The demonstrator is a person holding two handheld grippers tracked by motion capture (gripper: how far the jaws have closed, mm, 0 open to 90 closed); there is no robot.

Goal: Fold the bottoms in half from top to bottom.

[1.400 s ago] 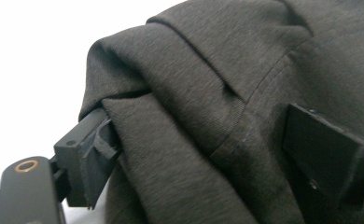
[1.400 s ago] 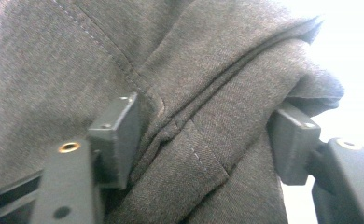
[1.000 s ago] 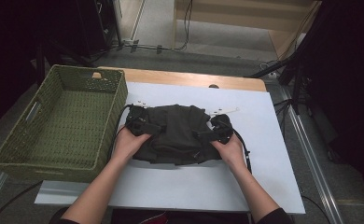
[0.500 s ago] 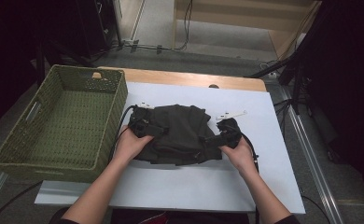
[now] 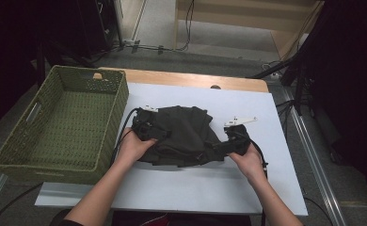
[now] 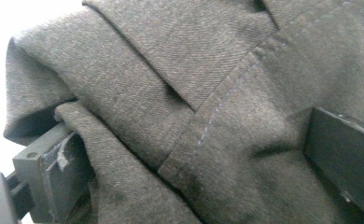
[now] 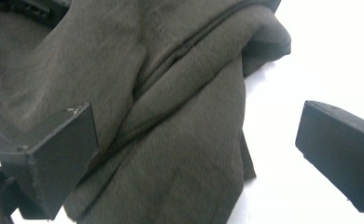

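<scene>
A dark grey folded garment [image 5: 181, 134] lies on the white mat [image 5: 172, 193]. My left gripper [image 5: 164, 134] is pushed into its left edge. In the left gripper view the jaws stand wide apart, and the seamed cloth [image 6: 203, 93] bulges between them; the left gripper [image 6: 203, 163] is open. My right gripper [image 5: 218, 148] sits at the garment's right edge. In the right gripper view the right gripper [image 7: 199, 149] is open, with a fold of the garment [image 7: 171, 140] over the left half of the gap and bare white mat [image 7: 273, 140] by the right jaw.
A green woven basket [image 5: 113, 117] stands at the left, half off the mat, close to my left hand. The wooden table edge [image 5: 195, 80] runs behind the mat. Metal rails and cables lie on the floor around the table.
My right gripper has slid right and toward the front, from over the garment's right side to its edge. The garment's right side has shifted with it. The left gripper has barely moved.
</scene>
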